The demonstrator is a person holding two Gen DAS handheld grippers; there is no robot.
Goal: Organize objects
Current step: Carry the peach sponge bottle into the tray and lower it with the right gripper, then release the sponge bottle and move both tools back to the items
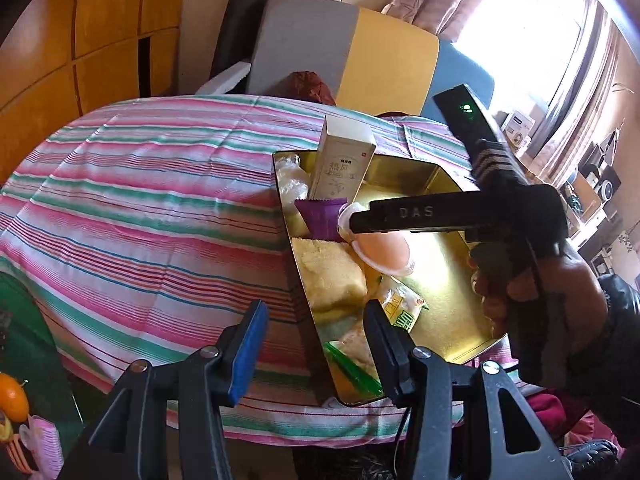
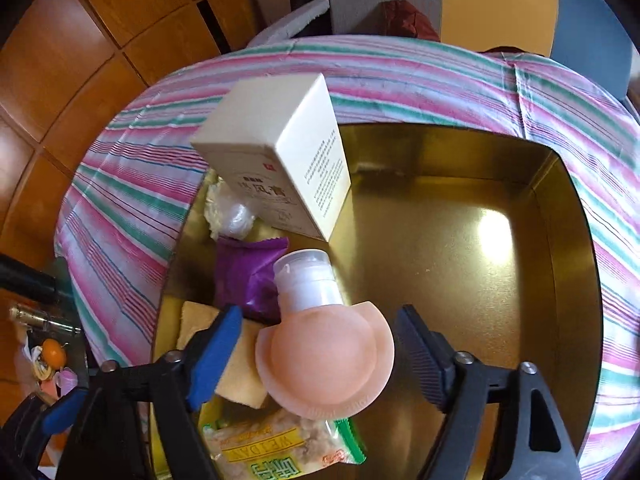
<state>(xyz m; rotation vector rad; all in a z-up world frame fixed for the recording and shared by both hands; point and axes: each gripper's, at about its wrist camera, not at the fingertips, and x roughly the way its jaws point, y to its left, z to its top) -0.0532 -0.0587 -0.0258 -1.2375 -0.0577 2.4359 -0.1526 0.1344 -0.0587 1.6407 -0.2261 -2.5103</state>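
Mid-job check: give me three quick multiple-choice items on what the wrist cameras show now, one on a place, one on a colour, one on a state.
1. Where does the peach squeeze bottle with the translucent white cap lie?
A. on the striped cloth
B. inside the gold metal tin
C. on the floor

2. What colour is the snack wrapper next to the bottle's cap?
A. purple
B. red
C. black

3. How does the right gripper stand?
A. clamped on the bottle
B. clamped on the box
C. open, pads clear of the bottle

Key: 1 B, it rests among the tin's contents; 2 A, the wrapper is plainly purple; 3 C, gaps show on both sides of the bottle.
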